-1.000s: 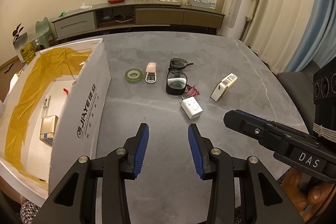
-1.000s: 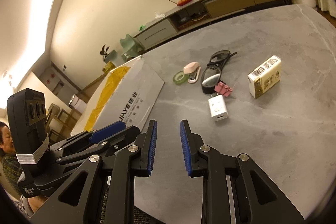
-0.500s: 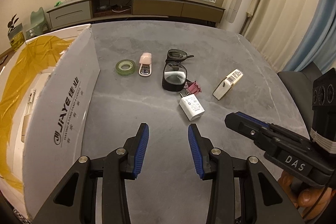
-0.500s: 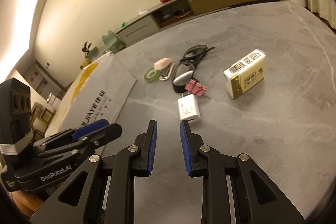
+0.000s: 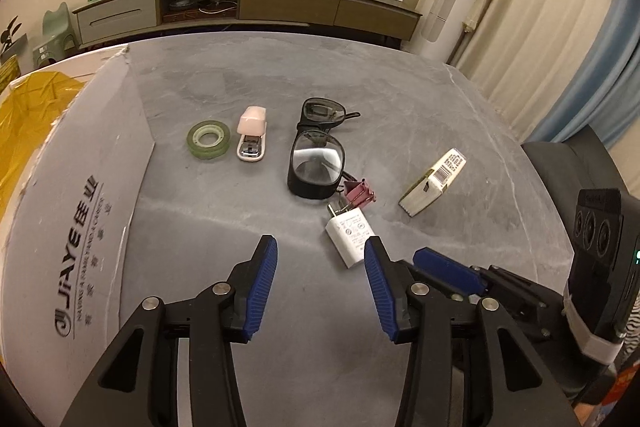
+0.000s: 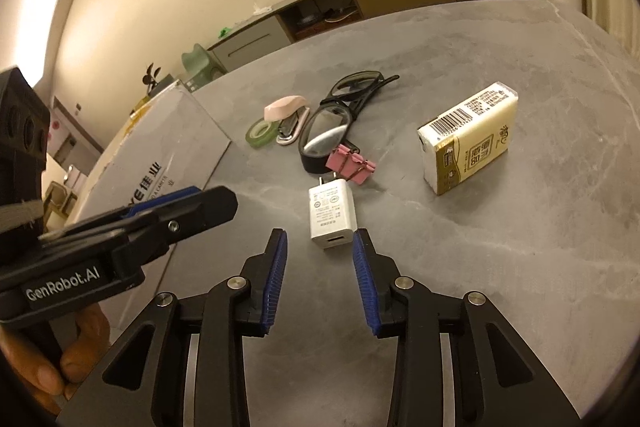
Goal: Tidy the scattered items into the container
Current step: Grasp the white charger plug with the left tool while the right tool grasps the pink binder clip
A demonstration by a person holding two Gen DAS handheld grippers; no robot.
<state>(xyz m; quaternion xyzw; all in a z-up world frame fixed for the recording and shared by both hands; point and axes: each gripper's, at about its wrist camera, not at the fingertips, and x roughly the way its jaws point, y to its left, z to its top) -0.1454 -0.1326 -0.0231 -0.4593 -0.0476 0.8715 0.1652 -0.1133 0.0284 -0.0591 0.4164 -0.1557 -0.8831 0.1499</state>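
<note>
The white charger (image 6: 332, 213) lies flat on the gray desk (image 6: 520, 247), just in front of my right fingers (image 6: 320, 281). Those fingers are spread wide and hold nothing, and the charger's near end sits close to the gap between them. My left fingers (image 5: 320, 291) are spread wide too and hold nothing. They hang over bare desk to the left of the charger, and their right tip is just beside it.

A pink clip (image 6: 351, 163) sits right behind the charger, by its metal prongs. I cannot tell if the two touch. Behind the clip are the black glasses (image 5: 316, 163), folded, with one lens near the clip. To the left of the glasses is a pink stapler (image 5: 252, 139), and a green roll of tape (image 5: 209, 140) lies just beside the stapler. To the right of the charger, well apart from it, is a white and gold pack of tissues (image 6: 468, 139) with a bar code on it.

Far to the left of the charger stands the big white box (image 5: 72, 227) with letters on its side flap. Yellow tape (image 5: 24, 119) shows inside it. None of the small things here are in the box yet.
</note>
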